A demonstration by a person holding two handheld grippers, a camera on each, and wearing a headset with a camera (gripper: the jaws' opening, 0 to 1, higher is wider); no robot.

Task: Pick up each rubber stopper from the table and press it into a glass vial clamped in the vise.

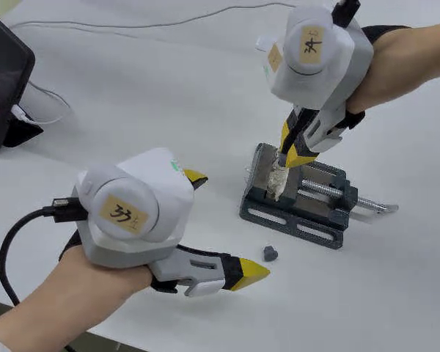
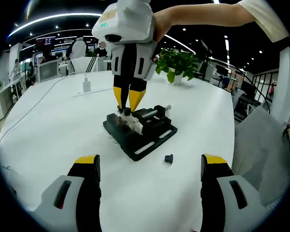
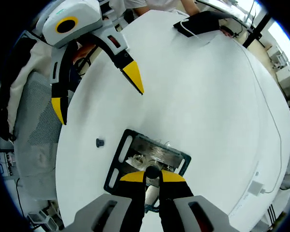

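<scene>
In the head view, your right gripper [image 1: 292, 155] points down with its tips over the vial [image 1: 276, 180] in the vise [image 1: 290, 213]. Your left gripper [image 1: 224, 224] holds its jaws apart, with a loose stopper [image 1: 270, 254] on the table [image 1: 169, 95] just beside one tip. In the left gripper view, that loose stopper [image 2: 168, 158] lies ahead, between the spread jaws. In the right gripper view, the jaws clamp a dark stopper [image 3: 152, 172] directly over the vial.
</scene>
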